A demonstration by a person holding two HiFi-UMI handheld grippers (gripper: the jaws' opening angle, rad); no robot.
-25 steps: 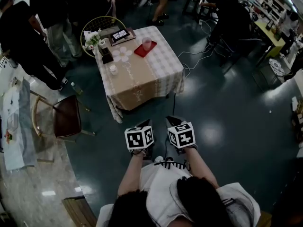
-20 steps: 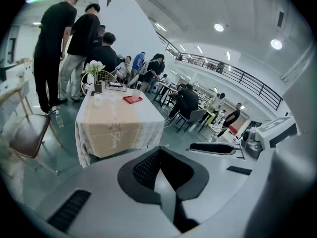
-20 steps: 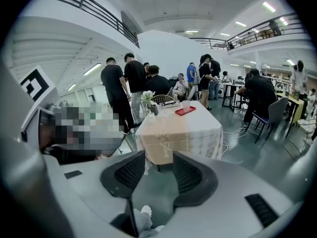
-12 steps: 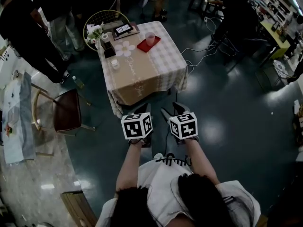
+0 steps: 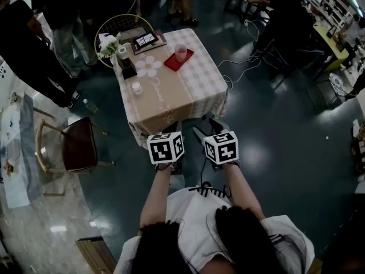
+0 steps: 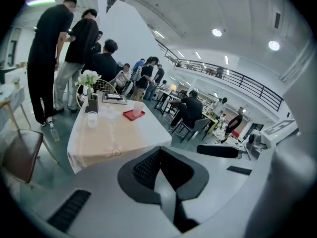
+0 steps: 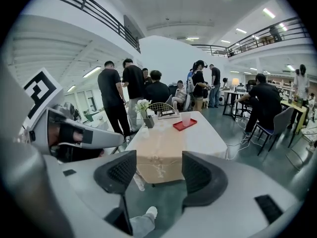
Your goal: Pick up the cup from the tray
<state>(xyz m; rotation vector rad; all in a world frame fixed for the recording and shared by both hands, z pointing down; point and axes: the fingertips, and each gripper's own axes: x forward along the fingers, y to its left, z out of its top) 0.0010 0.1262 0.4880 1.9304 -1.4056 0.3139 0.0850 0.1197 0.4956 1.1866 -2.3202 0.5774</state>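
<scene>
Cup (image 5: 181, 52) stands on tray (image 5: 171, 63) at table's (image 5: 188, 93) far side, well ahead of both grippers, neither clearly nearer; right gripper (image 7: 158, 173) jaws, just opening, spread and empty; left gripper (image 6: 158, 176) jaws pressed together.

The dark green floor (image 5: 274, 153) is smooth and highly glossy, mirroring the ceiling lights as bright patches. The square table (image 5: 208, 90) wears a pale checked cloth that hangs in soft, matt folds. A plain tan cloth runner (image 5: 159, 99) lies down its middle. The flat red tray (image 5: 171, 63) looks like smooth plastic with a slight sheen. The pale pink cup (image 5: 181, 52) on it is translucent; whether it is plastic or glass cannot be told. The round-backed chair (image 5: 108, 27) is thin, gold-coloured metal wire. The chair with the dark red-brown seat (image 5: 77, 144) has a smooth, shiny pad and a light wooden frame.
</scene>
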